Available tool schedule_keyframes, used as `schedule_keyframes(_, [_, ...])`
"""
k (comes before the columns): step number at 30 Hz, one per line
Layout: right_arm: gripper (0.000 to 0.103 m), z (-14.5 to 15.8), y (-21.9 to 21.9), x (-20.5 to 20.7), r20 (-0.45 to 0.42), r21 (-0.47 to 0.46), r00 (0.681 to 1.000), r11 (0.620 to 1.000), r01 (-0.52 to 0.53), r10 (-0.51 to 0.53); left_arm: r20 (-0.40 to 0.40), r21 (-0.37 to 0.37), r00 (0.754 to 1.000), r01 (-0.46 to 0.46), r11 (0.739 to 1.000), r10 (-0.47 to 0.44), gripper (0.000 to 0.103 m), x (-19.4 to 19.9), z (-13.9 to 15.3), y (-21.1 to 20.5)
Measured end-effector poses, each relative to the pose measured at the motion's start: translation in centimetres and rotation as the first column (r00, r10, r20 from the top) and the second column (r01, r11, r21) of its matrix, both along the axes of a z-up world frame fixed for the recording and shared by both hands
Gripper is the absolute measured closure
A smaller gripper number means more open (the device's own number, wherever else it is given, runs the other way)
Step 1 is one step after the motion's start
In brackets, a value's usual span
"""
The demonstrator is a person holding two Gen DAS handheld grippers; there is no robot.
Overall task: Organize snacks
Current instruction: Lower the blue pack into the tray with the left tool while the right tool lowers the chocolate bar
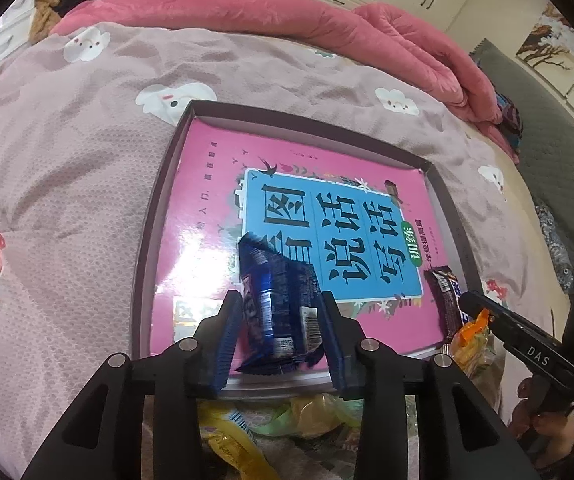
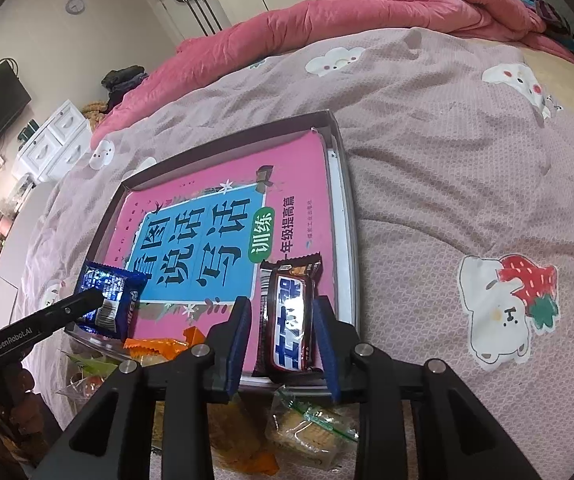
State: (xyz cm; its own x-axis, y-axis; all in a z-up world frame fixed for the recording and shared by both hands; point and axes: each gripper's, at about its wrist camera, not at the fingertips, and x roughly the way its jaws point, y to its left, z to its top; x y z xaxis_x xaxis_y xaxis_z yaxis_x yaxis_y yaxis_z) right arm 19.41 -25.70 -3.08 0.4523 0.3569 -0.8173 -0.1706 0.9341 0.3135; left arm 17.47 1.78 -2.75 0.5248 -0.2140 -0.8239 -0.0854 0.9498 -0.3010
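Observation:
My left gripper (image 1: 281, 320) is shut on a blue snack packet (image 1: 277, 300) and holds it over the near edge of a dark shallow tray (image 1: 143, 260) lined with a pink and blue book. The packet also shows in the right wrist view (image 2: 111, 296). My right gripper (image 2: 283, 324) is shut on a brown chocolate bar (image 2: 289, 316) at the tray's near right corner (image 2: 347, 240); the bar also shows in the left wrist view (image 1: 445, 300).
The tray lies on a bed with a mauve patterned sheet (image 2: 467, 184). Loose snacks lie in front of the tray: an orange packet (image 2: 155, 346), a clear cracker pack (image 2: 311, 432), yellow and green packets (image 1: 315, 412). A rolled pink quilt (image 1: 327, 28) lies behind.

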Motion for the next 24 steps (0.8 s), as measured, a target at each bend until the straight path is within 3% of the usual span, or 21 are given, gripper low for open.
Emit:
schedule_keyframes(10, [0.065,0.5,-0.3,0.0,0.021,-0.008,1.0,1.0,0.009,-0.009,0.004,-0.003,1.0,-0.008,1.0,0.008,0.059,-0.3,0.7,0.3])
schedule_keyframes(12, [0.064,0.7,-0.2,-0.1,0.032,-0.013,0.999,1.0,0.006,-0.006,0.012,-0.001,1.0,-0.011,1.0,0.011,0.051,-0.5,1.1,0.4])
schedule_keyframes(24, [0.057,2.2,0.4,-1.0,0.105,-0.036,0.994,0.999,-0.007,0.011,0.088,0.004,0.996,-0.026,1.0,0.026,0.04,-2.1,4.6,0.8])
